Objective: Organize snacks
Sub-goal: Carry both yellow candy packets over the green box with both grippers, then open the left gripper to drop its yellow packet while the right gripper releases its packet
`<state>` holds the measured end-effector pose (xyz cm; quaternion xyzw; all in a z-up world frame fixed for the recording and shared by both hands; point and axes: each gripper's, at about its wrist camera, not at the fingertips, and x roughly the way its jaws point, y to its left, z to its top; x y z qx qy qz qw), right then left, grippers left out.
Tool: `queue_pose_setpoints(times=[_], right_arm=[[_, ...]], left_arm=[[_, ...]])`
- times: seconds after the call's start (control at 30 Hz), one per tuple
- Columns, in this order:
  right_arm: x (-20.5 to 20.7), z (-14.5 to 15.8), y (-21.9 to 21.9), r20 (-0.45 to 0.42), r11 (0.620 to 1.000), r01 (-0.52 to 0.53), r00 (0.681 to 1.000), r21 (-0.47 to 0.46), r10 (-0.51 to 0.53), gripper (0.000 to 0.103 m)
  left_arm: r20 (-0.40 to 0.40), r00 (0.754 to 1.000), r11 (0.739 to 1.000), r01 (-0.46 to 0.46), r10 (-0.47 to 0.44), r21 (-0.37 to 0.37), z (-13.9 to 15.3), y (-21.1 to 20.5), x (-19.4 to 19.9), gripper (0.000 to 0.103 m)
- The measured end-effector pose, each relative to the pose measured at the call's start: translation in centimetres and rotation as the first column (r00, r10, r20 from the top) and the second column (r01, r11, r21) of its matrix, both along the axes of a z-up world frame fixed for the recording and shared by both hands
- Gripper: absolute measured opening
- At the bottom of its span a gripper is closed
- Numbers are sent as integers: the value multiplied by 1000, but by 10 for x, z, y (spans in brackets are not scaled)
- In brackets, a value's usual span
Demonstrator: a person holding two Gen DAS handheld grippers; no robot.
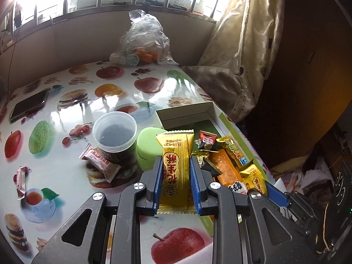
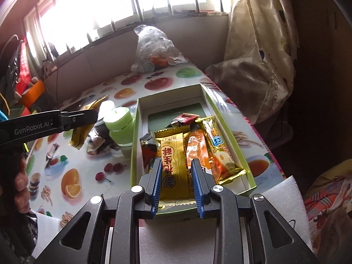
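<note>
My left gripper is shut on a gold snack packet and holds it above the table, left of the open box; the same gripper and packet show in the right wrist view. My right gripper has a second gold snack packet between its blue pads at the near end of the box; slight gaps show beside the packet. The box holds several wrapped snacks. Two pink-wrapped snacks lie loose on the table.
A clear plastic jar and green lid stand left of the box. A phone lies far left. A plastic bag with oranges sits at the back. A curtain hangs to the right. White foam lies near right.
</note>
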<state>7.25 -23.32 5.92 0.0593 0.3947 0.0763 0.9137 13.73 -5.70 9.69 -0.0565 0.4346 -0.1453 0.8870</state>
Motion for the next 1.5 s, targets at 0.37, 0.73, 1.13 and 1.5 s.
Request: queue_pose_setpoints(times=[0.37, 0.73, 1.13, 1.5], right_arm=[[18, -15, -16, -35, 998, 32, 999, -47, -34, 25], [28, -25, -22, -45, 997, 33, 998, -68, -36, 25], [32, -30, -19, -26, 995, 29, 999, -94, -32, 25], [35, -31, -19, -12, 995, 28, 999, -100, -30, 26]], left_arm=[[-49, 996, 998, 69, -69, -4, -19, -38, 16, 24], [-93, 991, 995, 94, -92, 14, -39, -58, 27, 24], [-90, 992, 994, 96, -92, 47, -44, -66, 30, 24], [-89, 992, 993, 94, -88, 75, -45, -72, 32, 30]])
